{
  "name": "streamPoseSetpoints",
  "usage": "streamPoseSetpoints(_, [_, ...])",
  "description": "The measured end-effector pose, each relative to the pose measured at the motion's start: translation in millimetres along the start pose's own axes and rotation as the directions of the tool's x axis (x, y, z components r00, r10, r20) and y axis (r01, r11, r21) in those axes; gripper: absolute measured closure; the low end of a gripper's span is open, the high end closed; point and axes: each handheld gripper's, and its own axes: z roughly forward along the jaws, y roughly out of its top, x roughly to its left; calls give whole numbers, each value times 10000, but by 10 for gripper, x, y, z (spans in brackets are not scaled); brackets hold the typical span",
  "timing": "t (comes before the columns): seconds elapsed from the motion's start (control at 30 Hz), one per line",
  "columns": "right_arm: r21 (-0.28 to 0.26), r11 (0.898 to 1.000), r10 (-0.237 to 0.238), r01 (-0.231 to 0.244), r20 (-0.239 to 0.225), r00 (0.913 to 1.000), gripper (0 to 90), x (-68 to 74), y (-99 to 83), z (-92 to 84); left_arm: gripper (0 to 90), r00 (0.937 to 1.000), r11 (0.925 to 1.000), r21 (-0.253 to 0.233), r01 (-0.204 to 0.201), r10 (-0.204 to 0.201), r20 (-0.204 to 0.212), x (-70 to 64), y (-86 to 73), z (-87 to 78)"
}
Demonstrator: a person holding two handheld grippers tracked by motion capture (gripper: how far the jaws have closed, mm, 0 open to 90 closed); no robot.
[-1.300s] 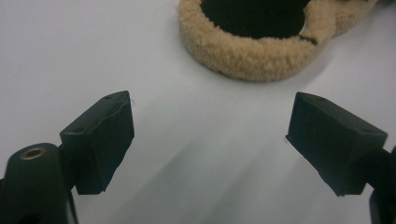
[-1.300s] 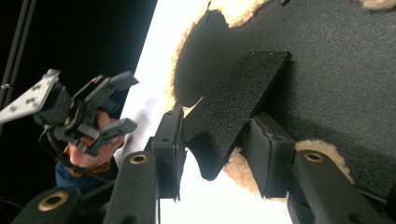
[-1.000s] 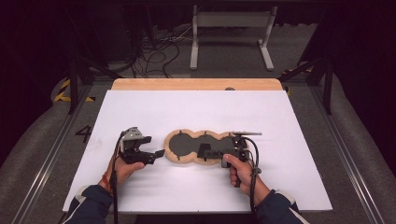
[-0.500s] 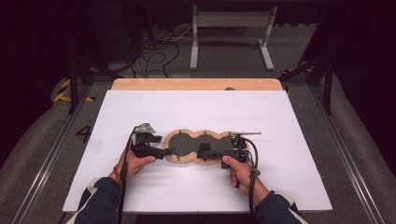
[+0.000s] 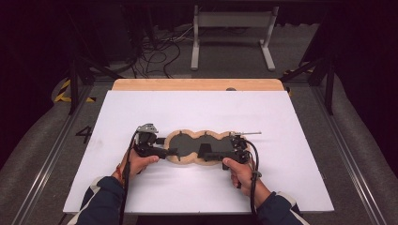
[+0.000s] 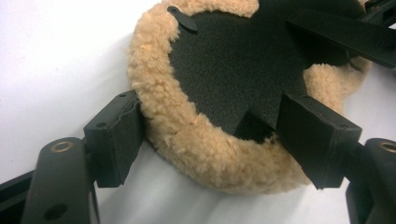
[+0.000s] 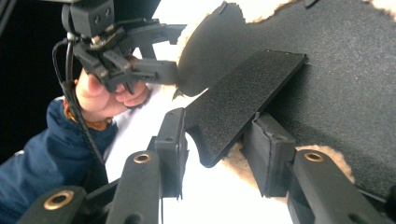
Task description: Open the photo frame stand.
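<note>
The lobed pad of tan fleece with a black fabric face point(image 5: 199, 146) lies mid-table, looking soft, light and floppy, best pinched at its fleecy rim, where the left gripper point(image 6: 210, 135) straddles it wide while the right gripper point(image 7: 217, 154), also agape, brackets a black flap.

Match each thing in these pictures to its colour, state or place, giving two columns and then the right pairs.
Things:
1. fleece rim
2. board
3. left gripper
4. flap

Descriptions:
A. white
B. black, lying between the right gripper's jaws
C. tan and woolly
D. open, jaws astride the fleece rim

Pairs: 1-C, 2-A, 3-D, 4-B
</note>
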Motion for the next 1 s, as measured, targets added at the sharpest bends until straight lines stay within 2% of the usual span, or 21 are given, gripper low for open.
streamPoseSetpoints(0.03, [-29, 10000, 17, -17, -18, 10000, 600, -3, -1, 1, 240, 10000, 10000, -34, -76, 76, -6, 2, 6, 12])
streamPoseSetpoints(0.1, [-13, 10000, 2, -2, -51, 10000, 598, -12, 4, 1, 233, 10000, 10000, 1, 50, -50, 0, -7, 11, 14])
streamPoseSetpoints(0.33, [-109, 9978, 650, -654, -300, 9974, 567, -30, 19, 22, 236, 10000, 10000, -22, 41, -41, -13, -1, 9, 10])
streamPoseSetpoints(0.43, [-121, 9929, 1177, -1184, -477, 9919, 572, -56, 22, 27, 238, 10000, 9999, -56, 92, -92, -31, -7, 5, 11])
streamPoseSetpoints(0.5, [-129, 9914, 1291, -1299, -501, 9904, 571, -63, 24, 30, 238, 10000, 10000, -53, 51, -51, -52, -4, 6, 11])
streamPoseSetpoints(0.53, [-193, 9870, 1578, -1593, -638, 9854, 563, -71, 29, 44, 238, 10000, 10000, -64, 30, -30, -75, -4, 4, 13])
streamPoseSetpoints(0.7, [-169, 9841, 1749, -1767, -795, 9814, 566, -89, 35, 63, 234, 9999, 9999, -87, 138, -138, 4, 7, -2, 17])
streamPoseSetpoints(0.73, [-177, 9846, 1721, -1742, -846, 9814, 567, -97, 32, 65, 225, 9997, 9997, -119, 231, -231, 15, 7, -5, 21])
streamPoseSetpoints(1.0, [-125, 9898, 1405, -1422, -905, 9859, 586, -103, 29, 61, 215, 9999, 9997, -150, 166, -165, 34, 13, -1, 28])
